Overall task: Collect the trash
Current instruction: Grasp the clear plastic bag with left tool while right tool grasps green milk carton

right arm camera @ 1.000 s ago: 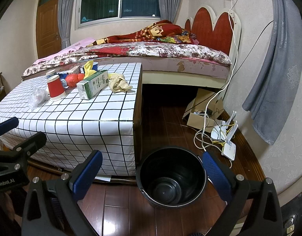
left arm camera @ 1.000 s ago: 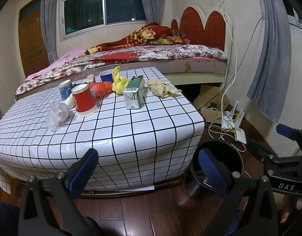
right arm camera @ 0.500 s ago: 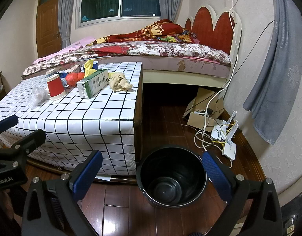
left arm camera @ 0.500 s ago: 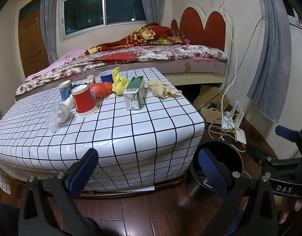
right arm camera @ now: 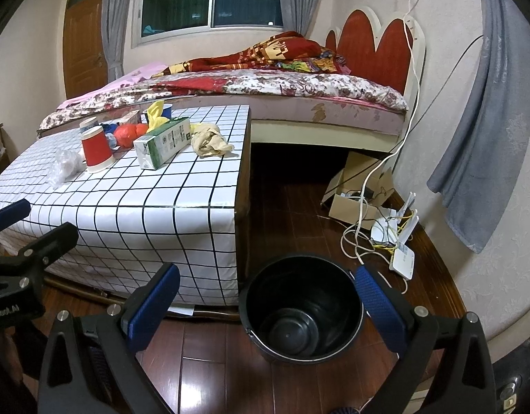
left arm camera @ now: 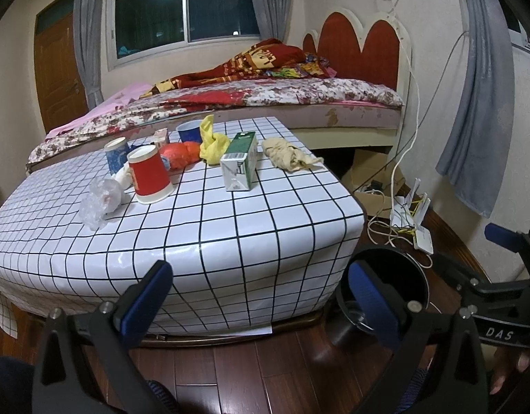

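Observation:
Trash lies on the checked table: a red paper cup upside down, a green-white carton, a crumpled clear plastic bag, a beige wad, a yellow wrapper, an orange bag and blue cups. The same carton and red cup show in the right wrist view. A black bin stands on the floor at the table's right corner. My left gripper is open, low before the table. My right gripper is open above the bin.
A bed runs behind the table. Cables, a white router and a cardboard box lie on the wooden floor at the right wall. A grey curtain hangs at right. A wooden door is at far left.
Both views have shifted very slightly forward toward the table. Both grippers stay open and nothing on the table has moved.

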